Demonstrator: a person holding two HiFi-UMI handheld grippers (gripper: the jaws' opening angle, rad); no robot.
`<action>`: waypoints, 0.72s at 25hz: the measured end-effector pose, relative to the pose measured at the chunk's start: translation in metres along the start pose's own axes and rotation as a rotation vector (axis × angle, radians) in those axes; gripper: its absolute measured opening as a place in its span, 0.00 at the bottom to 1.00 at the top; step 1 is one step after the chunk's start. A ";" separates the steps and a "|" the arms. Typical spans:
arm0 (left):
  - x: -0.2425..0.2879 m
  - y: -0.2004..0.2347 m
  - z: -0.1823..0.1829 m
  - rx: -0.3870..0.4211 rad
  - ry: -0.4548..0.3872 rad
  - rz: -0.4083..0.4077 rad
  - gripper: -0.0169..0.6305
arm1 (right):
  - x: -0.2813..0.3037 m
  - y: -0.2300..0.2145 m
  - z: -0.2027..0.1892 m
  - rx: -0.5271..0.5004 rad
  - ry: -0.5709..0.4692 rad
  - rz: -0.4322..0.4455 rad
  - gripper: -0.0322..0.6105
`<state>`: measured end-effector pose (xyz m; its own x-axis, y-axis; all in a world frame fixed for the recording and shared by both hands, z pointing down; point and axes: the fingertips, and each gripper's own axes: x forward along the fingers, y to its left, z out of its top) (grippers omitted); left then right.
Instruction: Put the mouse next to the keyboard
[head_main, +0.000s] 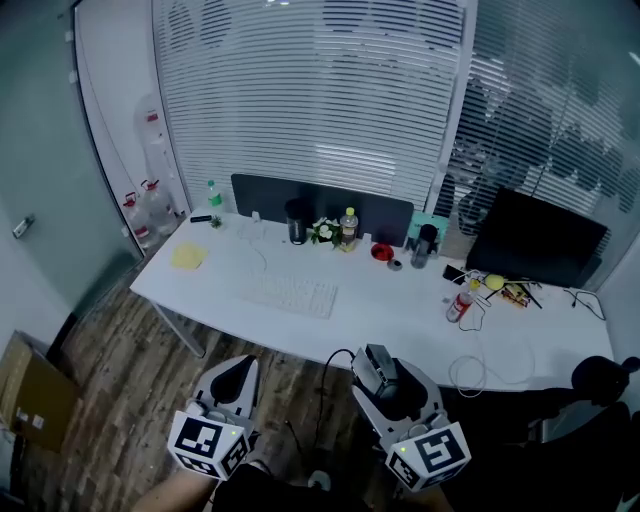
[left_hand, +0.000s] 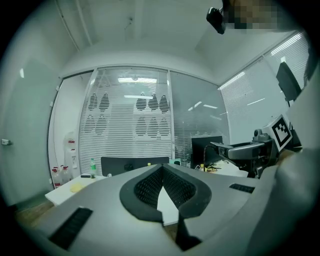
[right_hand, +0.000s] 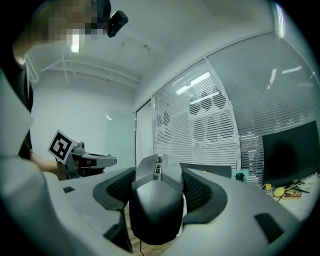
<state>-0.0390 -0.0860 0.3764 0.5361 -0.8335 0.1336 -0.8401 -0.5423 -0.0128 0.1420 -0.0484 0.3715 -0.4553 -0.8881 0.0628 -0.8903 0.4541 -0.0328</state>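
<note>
A black wired mouse (head_main: 380, 372) sits between the jaws of my right gripper (head_main: 375, 360), which is shut on it; its cable (head_main: 328, 372) trails down to the left. In the right gripper view the mouse (right_hand: 155, 205) fills the gap between the pads (right_hand: 200, 192). Both grippers hang over the wooden floor, short of the white desk (head_main: 380, 315). The white keyboard (head_main: 290, 295) lies on the desk near its front edge, ahead of my left gripper (head_main: 243, 362). That gripper is shut and holds nothing, its pads (left_hand: 145, 187) meeting at the tips.
A black monitor (head_main: 535, 240) stands at the desk's right. Along the back are a black cup (head_main: 297, 222), flowers (head_main: 324, 232) and a bottle (head_main: 348, 228). A red-capped bottle (head_main: 459, 303) and a white cable (head_main: 480, 372) lie right of the keyboard. A cardboard box (head_main: 30, 390) sits on the floor at left.
</note>
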 end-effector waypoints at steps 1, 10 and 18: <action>0.005 0.001 0.001 0.001 -0.004 -0.008 0.07 | 0.003 -0.002 0.000 -0.002 0.000 -0.007 0.51; 0.054 0.046 0.008 0.005 -0.040 -0.113 0.07 | 0.052 -0.005 0.009 -0.027 -0.005 -0.104 0.51; 0.101 0.116 0.019 -0.002 -0.047 -0.184 0.07 | 0.124 0.006 0.022 -0.011 0.003 -0.162 0.51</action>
<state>-0.0811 -0.2348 0.3696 0.6839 -0.7244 0.0869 -0.7276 -0.6859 0.0096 0.0803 -0.1573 0.3576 -0.3060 -0.9495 0.0698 -0.9520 0.3060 -0.0112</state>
